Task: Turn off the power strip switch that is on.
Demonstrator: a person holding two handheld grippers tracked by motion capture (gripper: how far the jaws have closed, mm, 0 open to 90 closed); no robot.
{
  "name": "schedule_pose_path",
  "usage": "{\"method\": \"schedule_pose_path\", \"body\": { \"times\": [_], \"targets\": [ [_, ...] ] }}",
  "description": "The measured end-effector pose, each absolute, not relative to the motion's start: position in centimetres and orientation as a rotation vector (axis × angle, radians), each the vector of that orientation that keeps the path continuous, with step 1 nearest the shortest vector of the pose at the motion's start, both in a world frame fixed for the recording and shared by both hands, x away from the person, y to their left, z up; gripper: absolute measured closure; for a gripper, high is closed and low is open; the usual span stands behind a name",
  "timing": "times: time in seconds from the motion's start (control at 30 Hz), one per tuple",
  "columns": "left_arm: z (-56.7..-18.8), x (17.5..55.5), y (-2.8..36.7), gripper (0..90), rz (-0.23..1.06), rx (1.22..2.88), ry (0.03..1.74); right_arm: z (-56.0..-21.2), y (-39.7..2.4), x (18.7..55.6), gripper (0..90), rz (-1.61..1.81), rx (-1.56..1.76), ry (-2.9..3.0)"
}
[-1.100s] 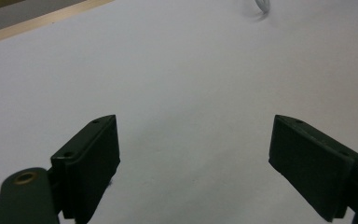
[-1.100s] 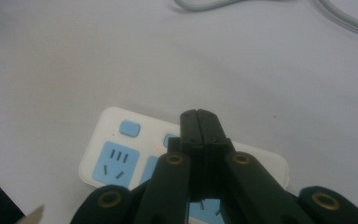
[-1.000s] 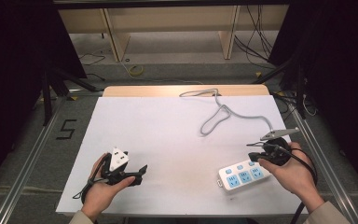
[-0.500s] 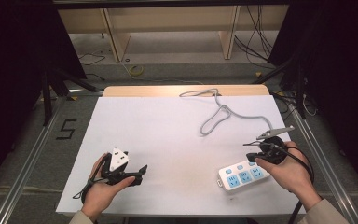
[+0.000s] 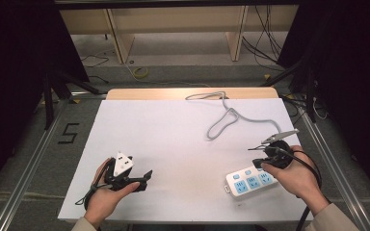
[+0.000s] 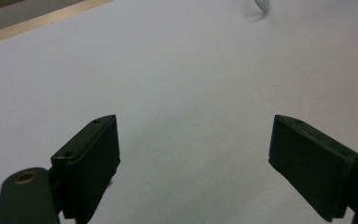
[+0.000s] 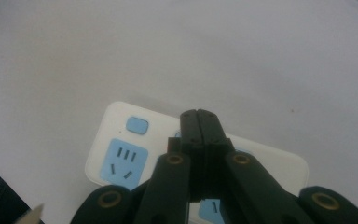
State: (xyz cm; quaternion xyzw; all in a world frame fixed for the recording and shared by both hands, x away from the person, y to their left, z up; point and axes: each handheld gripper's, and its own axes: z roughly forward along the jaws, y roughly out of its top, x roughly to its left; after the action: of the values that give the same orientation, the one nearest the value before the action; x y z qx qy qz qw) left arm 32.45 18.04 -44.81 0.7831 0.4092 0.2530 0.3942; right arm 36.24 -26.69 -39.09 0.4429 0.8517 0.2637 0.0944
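Observation:
A white power strip (image 5: 248, 182) with blue sockets lies at the table's front right, and its grey cable (image 5: 231, 115) loops toward the far edge. My right gripper (image 5: 259, 162) hovers just over the strip's right end. In the right gripper view, my right gripper (image 7: 200, 117) has its jaws pressed together with nothing between them, above the power strip (image 7: 121, 156) and its blue switch. My left gripper (image 5: 143, 176) rests at the front left, pointing right. In the left gripper view, my left gripper (image 6: 193, 140) stands wide open over the bare white surface.
The white table top (image 5: 173, 134) has a wooden strip (image 5: 149, 93) along its far edge. Metal rails (image 5: 33, 163) run along both sides of the table. Wooden shelf legs and loose cables stand on the floor beyond. A bit of the cable loop (image 6: 260, 3) shows at the top of the left gripper view.
My right gripper has drifted slightly left and down toward the power strip. The left gripper has stayed where it was.

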Motion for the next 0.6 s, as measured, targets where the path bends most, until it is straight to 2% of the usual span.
{"method": "schedule_pose_path", "body": {
  "times": [0.6],
  "targets": [
    [-44.81, 32.45, 18.04, 15.8, 0.642, 1.988, 1.037, -39.82, -25.69, 36.72, 90.0, 0.717, 1.326, 2.578]
  ]
}}
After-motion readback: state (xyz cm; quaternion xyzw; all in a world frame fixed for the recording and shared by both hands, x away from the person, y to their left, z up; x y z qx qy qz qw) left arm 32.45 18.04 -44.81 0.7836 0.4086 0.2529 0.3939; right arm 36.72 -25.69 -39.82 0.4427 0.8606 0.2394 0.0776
